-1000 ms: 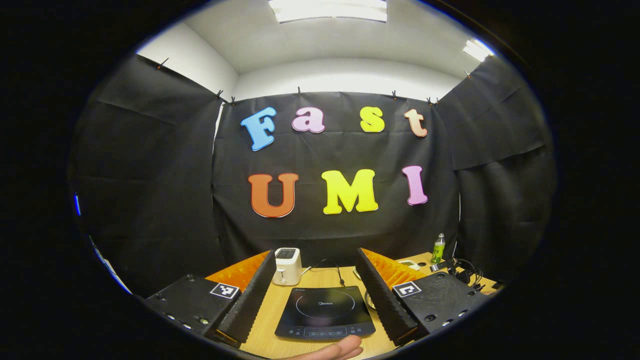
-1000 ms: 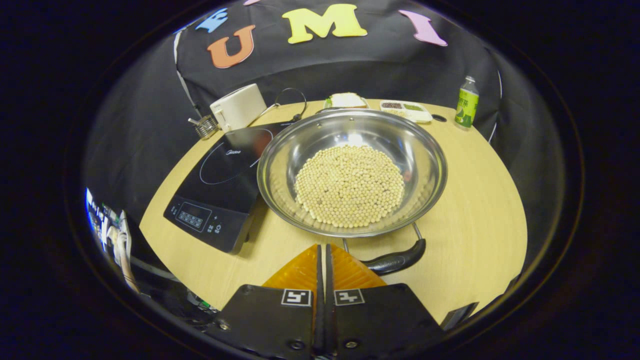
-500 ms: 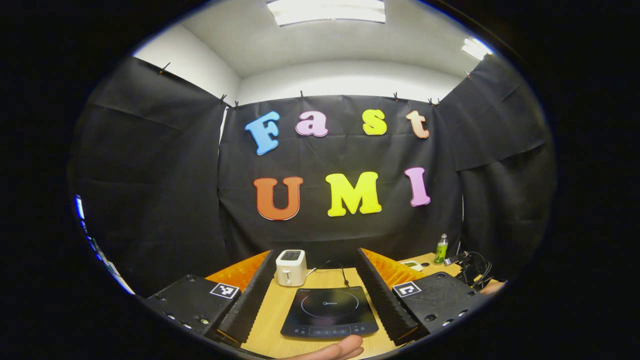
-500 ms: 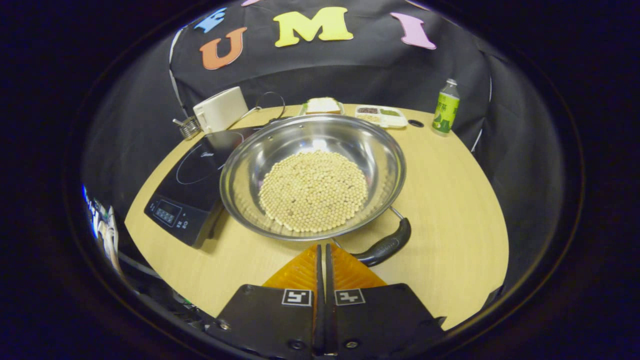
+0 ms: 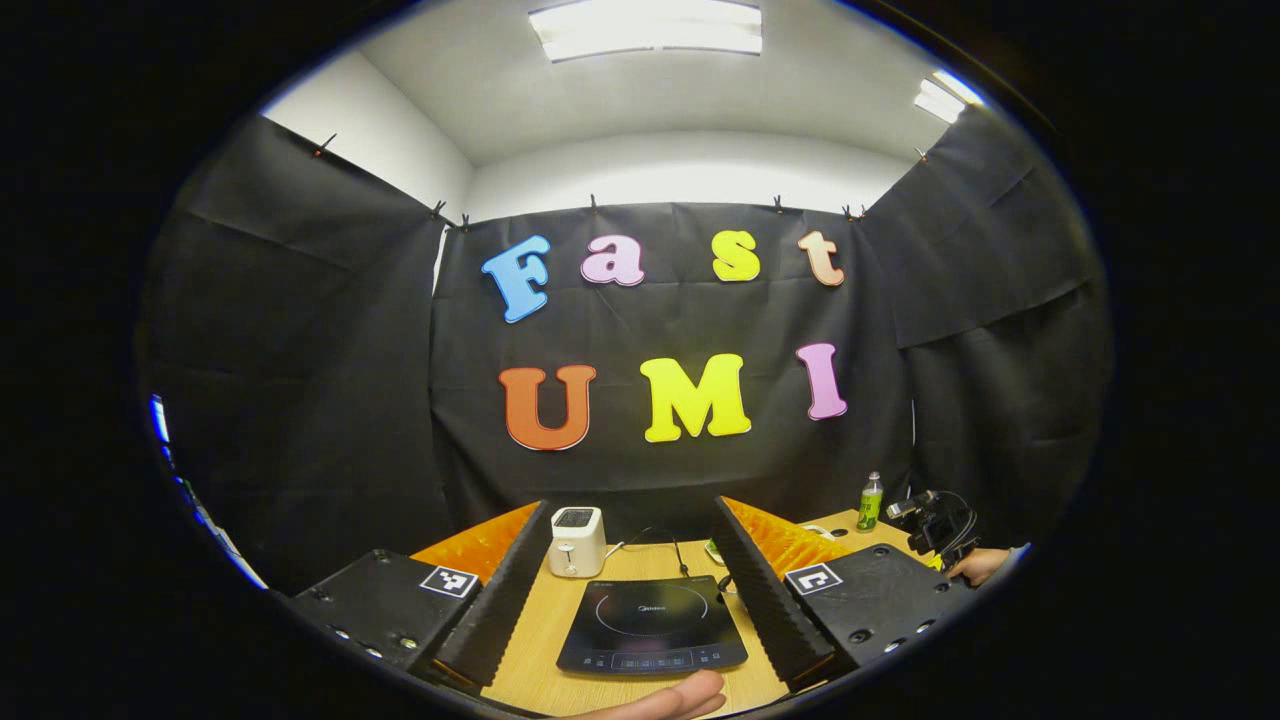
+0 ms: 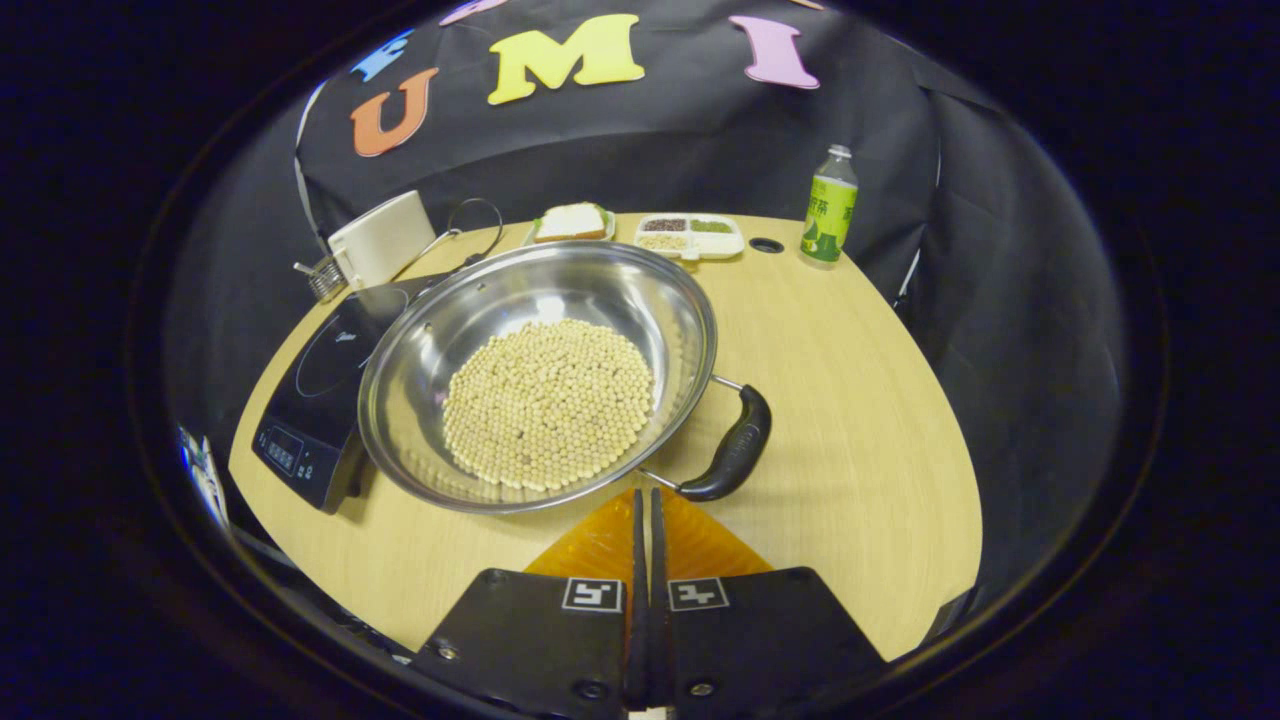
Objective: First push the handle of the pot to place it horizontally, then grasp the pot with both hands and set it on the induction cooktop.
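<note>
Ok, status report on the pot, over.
Right gripper shut, empty, beside pot handle. Left gripper open over cooktop. Pot on table, overlapping cooktop edge.

Ahead of the closed jaws of the right gripper (image 6: 645, 500), the pot (image 6: 430, 340) is shiny silver steel, heaped with pale cream beans (image 6: 548, 402); its handle (image 6: 735, 447) is glossy black. The table (image 6: 850, 420) is light wood-grain tan. Left of the pot, the induction cooktop (image 6: 310, 400) is black with a thin white ring. Farther off stand a white toaster (image 6: 382, 238) and a green-labelled bottle (image 6: 829, 208).
</note>
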`<state>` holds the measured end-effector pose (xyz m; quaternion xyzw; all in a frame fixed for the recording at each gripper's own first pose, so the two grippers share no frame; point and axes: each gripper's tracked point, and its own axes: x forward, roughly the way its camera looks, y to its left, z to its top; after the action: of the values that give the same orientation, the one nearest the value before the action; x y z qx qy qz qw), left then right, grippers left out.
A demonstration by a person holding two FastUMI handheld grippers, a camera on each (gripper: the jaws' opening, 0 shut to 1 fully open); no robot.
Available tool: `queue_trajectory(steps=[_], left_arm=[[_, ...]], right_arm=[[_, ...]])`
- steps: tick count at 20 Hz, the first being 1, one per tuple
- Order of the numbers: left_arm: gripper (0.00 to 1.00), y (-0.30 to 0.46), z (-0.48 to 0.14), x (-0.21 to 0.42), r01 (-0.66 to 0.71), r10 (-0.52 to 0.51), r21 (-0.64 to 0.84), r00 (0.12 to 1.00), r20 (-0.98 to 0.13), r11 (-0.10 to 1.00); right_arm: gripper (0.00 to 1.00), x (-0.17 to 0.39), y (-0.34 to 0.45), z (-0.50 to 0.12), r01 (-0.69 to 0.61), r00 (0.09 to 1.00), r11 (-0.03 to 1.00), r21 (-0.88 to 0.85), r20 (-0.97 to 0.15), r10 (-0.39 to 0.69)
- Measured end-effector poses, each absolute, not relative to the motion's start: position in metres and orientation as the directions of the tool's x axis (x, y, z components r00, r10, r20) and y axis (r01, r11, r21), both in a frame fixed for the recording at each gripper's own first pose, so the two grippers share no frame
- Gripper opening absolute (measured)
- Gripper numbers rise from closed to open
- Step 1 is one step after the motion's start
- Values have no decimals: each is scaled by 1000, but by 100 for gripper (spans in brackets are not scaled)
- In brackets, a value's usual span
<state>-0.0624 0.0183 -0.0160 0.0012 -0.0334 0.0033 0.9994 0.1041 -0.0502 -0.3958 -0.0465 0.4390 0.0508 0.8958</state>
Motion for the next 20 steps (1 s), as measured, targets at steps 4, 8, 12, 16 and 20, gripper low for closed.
queue_trajectory(steps=[4, 8, 12, 16, 20], left_arm=[[95, 14, -17, -57, -7, 7, -7, 998, 65, 1000], [96, 7, -25, -42, -10, 11, -19, 999, 43, 1000], [96, -3, -36, -26, 0, 1, -15, 1000, 19, 1000], [95, -11, -52, -14, 12, -12, -16, 1000, -14, 1000], [96, -15, -60, -6, 17, -17, -20, 999, -36, 1000]], right_arm=[[4, 126, -74, -392, -137, 615, 990, -39, -787, 54], [4, 155, -96, -390, -180, 630, 980, -88, -775, 46], [0, 185, -110, -389, -259, 670, 941, -220, -742, 11], [4, 196, -109, -389, -266, 689, 935, -234, -725, 14], [1, 191, -98, -391, -262, 691, 941, -213, -722, 29]])
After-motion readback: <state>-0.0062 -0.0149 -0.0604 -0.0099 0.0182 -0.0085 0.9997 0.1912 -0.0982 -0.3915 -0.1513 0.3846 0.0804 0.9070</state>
